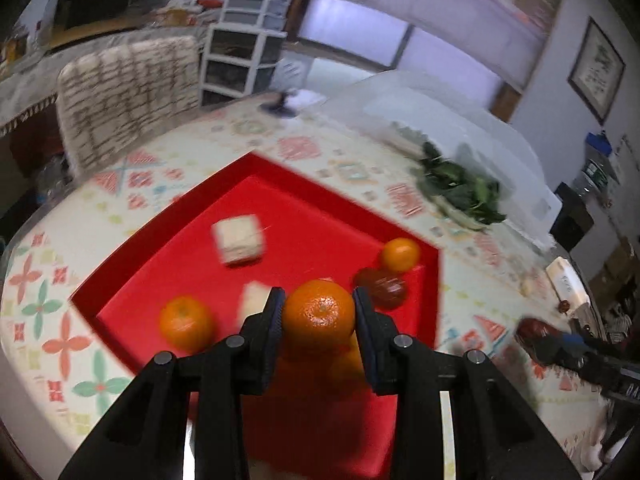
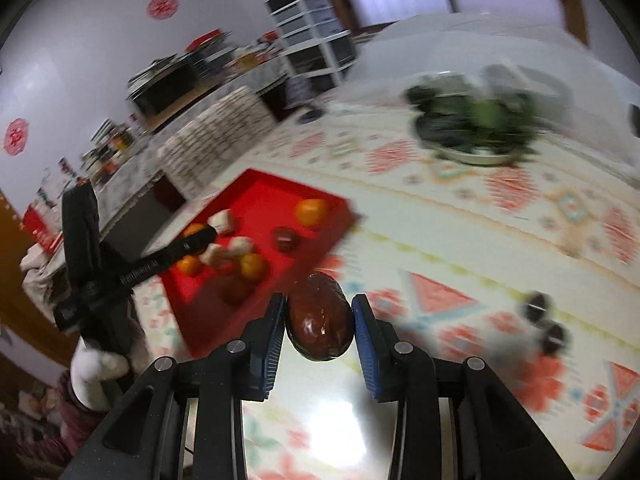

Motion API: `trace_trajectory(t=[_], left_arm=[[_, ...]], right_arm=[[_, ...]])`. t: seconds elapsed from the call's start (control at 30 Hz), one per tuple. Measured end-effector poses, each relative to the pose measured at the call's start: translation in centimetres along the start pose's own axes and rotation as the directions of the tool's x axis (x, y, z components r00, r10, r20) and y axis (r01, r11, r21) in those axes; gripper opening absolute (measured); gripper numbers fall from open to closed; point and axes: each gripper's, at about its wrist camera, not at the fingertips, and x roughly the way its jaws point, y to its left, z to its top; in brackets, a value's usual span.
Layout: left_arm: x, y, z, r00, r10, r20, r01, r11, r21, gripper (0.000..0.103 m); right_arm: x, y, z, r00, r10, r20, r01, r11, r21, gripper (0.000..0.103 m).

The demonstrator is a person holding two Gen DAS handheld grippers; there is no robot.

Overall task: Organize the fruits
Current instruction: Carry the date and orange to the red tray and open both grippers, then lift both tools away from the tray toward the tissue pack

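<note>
Two grippers, each pinching fruit over a patterned bench [image 2: 460, 208].
Left gripper [image 1: 319, 314] jaws clamp an orange [image 1: 319, 316] above the red tray [image 1: 280, 184]; right gripper [image 2: 319, 322] jaws clamp a date [image 2: 319, 322].

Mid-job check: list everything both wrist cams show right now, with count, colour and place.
Tray: one, red, on the patterned table.
Oranges: three in left view; one held, one at near-left of tray, one at far-right corner.
Dark red fruit: one on tray; one held above the table.
Pale wrapped blocks: at least two, whitish, on tray.
Leafy greens: one plateful, dark green, far side of table.
Small dark items: two, on tablecloth at right; blurred.
Tablecloth: cream, red and teal pattern.
Left gripper: black, shut on the orange.
Right gripper: blue pads, shut on the dark red fruit.
</note>
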Motion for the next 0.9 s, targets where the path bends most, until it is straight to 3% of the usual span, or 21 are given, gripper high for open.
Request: trace_trajectory(t=[0.23,0.47,0.63,0.77,0.9], left_arm=[[0.1,2.6,-1.1,0.999,-0.006,-0.032,0.005,1.000,-0.020,0.034],[-1.5,3.5,-0.9,0.999,-0.050,0.009,0.050,0.998,-0.037,0.055],[-2.4,4.2,-0.6,0.997,-0.074,0.036,0.076,0.995,-0.063,0.061],[-2.9,4.4,-0.5,0.994,-0.081,0.071,0.087,0.991,-0.097,0.066],[-3.0,3.6,-0.6,0.992,-0.100,0.081,0.108,0.990,-0.095,0.066]], right_arm=[[7.8,5.0,3.3,0.996,0.057,-0.068,-0.059,0.998,-0.023,0.037],[13.2,6.7,5.4,0.993,0.034,-0.114,-0.037,0.999,-0.023,0.039],[11.1,5.5,6.0,0.999,0.003,-0.041,-0.002,1.000,0.023,0.044],[7.7,3.9,4.5,0.990,-0.136,0.021,0.135,0.990,0.048,0.053],[8.4,2.9,2.4,0.982,-0.183,-0.054,0.187,0.979,0.082,0.053]])
